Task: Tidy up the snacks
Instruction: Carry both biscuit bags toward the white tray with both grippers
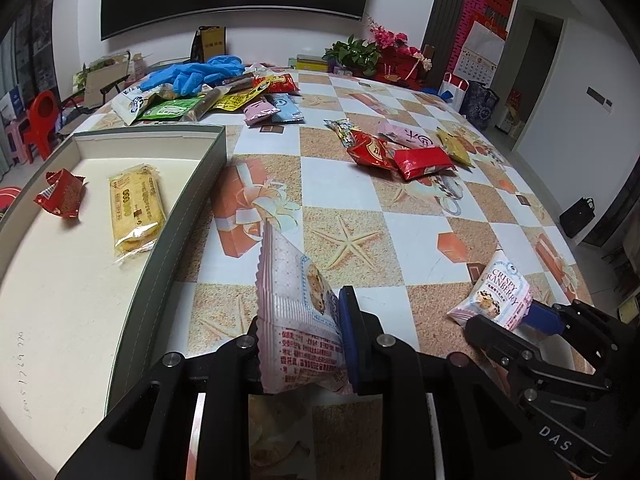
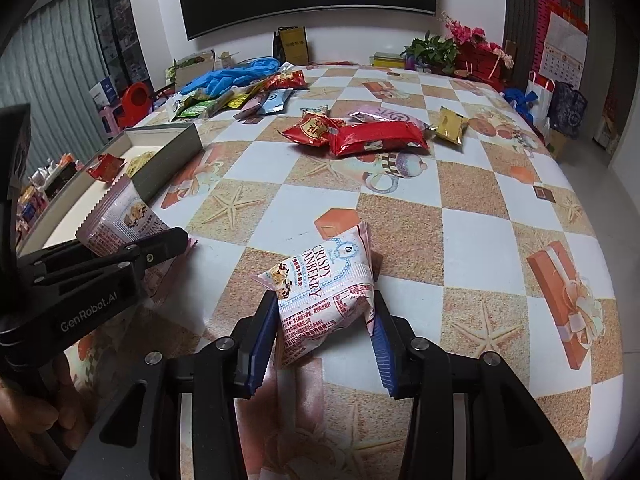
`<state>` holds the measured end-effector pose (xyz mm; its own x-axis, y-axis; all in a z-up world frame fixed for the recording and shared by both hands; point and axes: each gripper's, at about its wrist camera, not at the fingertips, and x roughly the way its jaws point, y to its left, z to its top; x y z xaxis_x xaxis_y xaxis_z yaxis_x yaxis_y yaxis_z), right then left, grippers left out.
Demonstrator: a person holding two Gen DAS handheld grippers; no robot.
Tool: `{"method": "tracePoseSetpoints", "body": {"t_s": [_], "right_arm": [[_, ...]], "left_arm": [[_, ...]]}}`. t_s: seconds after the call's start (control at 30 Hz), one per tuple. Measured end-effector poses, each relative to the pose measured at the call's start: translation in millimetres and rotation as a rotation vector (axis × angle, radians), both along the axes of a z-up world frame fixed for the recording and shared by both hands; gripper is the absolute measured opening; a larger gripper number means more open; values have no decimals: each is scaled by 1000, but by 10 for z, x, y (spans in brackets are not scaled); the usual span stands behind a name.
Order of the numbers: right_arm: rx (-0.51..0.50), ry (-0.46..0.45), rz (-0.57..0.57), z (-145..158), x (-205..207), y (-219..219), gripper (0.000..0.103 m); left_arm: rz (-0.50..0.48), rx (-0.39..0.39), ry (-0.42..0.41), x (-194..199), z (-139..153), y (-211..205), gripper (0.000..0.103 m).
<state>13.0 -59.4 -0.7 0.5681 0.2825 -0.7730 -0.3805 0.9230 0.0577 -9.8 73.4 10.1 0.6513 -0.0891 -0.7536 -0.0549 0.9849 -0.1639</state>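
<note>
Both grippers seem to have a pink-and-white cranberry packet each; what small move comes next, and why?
Probably lift the left gripper and carry its pink-and-white packet over the grey box's wall. It is already clamped, beside the box, where a yellow packet and a red packet lie. The right gripper brackets the second packet.

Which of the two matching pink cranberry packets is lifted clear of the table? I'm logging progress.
The packet in the left claw, beside the tray; the other packet rests on the table.
</note>
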Motion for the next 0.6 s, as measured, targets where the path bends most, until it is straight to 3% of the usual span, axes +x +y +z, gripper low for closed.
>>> {"method": "tracePoseSetpoints", "body": {"t_s": [0.37, 0.6], "right_arm": [[12, -12, -2, 26, -3, -37, 46], [35, -30, 25, 169, -54, 42, 46]], "left_arm": [[17, 47, 7, -22, 9, -3, 26], [52, 58, 11, -185, 165, 140, 20]]}}
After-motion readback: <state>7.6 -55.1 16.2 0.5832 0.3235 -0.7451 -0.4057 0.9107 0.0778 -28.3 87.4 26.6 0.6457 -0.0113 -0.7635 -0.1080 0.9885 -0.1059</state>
